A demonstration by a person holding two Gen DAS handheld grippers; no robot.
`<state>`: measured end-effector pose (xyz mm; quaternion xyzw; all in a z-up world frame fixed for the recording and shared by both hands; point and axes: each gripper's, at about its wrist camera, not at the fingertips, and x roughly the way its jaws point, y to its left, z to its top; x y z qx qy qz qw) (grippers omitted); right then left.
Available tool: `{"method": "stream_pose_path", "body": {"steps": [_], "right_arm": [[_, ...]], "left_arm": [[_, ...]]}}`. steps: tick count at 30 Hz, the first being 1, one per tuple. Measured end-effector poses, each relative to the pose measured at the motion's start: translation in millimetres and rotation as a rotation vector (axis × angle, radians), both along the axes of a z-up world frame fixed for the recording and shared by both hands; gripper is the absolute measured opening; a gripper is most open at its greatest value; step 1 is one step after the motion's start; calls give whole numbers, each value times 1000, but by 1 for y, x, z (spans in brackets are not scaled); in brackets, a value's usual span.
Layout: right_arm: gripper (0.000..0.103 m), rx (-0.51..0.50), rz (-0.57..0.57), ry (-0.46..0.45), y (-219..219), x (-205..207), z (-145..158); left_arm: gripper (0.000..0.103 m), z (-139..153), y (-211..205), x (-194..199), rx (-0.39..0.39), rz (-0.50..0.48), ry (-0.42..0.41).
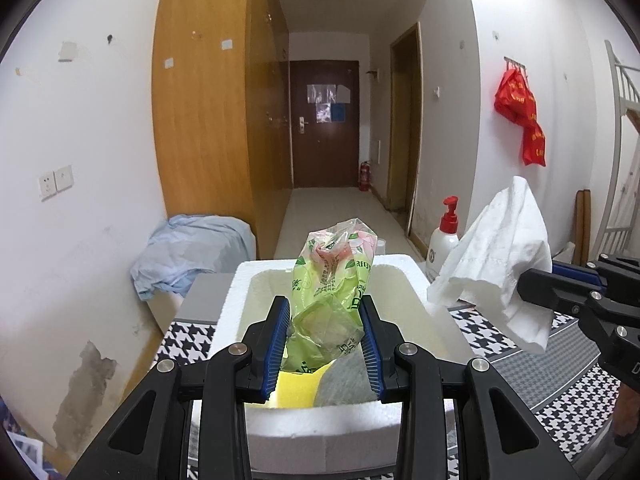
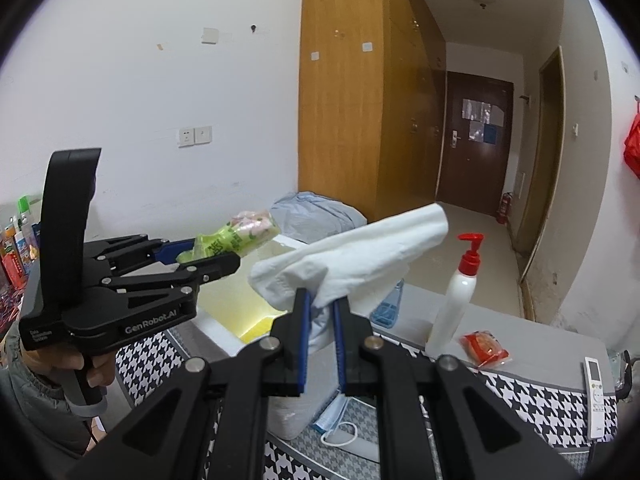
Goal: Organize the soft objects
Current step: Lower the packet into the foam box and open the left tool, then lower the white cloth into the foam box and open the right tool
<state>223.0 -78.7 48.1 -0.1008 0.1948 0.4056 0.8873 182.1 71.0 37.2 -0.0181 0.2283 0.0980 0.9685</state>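
The green plastic bag [image 1: 332,300], crumpled and printed with a flower pattern, is pinched between the blue pads of the left gripper [image 1: 327,332] and stands up out of them above the open white foam box [image 1: 320,424]. The jaws are partly closed, pressing the bag from both sides. Under the bag, inside the box, lie a yellow sponge [image 1: 296,390] and a grey cloth [image 1: 346,380]. In the right wrist view the same bag juts from the left gripper's tips over the box, and a hand [image 2: 86,368] holds that gripper's handle. The right gripper [image 2: 321,308] has its jaws nearly together, clamped on a white cloth [image 2: 360,256] that drapes up and sideways out of its fingers, held in the air to the right of the box and clear of it. The box rests on a table with a black-and-white houndstooth cover [image 2: 532,392]. Just beyond the box on its right stands a white pump bottle with a red top [image 2: 456,304], with a small red packet [image 2: 484,348] near its base, a white remote control [image 2: 596,388] further right, and a face mask [image 2: 340,424] lying below the right gripper. A pale blue cloth [image 1: 192,252] is heaped on a surface past the box on the left, by the wooden wardrobe [image 1: 216,120].
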Motion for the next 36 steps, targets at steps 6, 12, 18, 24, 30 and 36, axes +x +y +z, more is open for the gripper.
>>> {"method": "stream_pose_path", "body": {"steps": [6, 12, 18, 24, 30, 36], "right_arm": [[14, -1, -21, 9, -4, 6, -2], [14, -3, -24, 8, -4, 5, -2], [14, -9, -24, 7, -1, 5, -2], [14, -17, -15, 6, 6, 5, -2], [14, -24, 0, 9, 16, 4, -3], [15, -39, 26, 15, 30, 3, -4]], "left_arm": [[41, -7, 5, 10, -5, -3, 27], [92, -4, 7, 2, 27, 25, -24], [102, 1, 11, -5, 39, 54, -43], [102, 3, 18, -13, 29, 77, -53], [102, 4, 26, -23, 52, 106, -57], [102, 4, 37, -35, 37, 136, -66]]}}
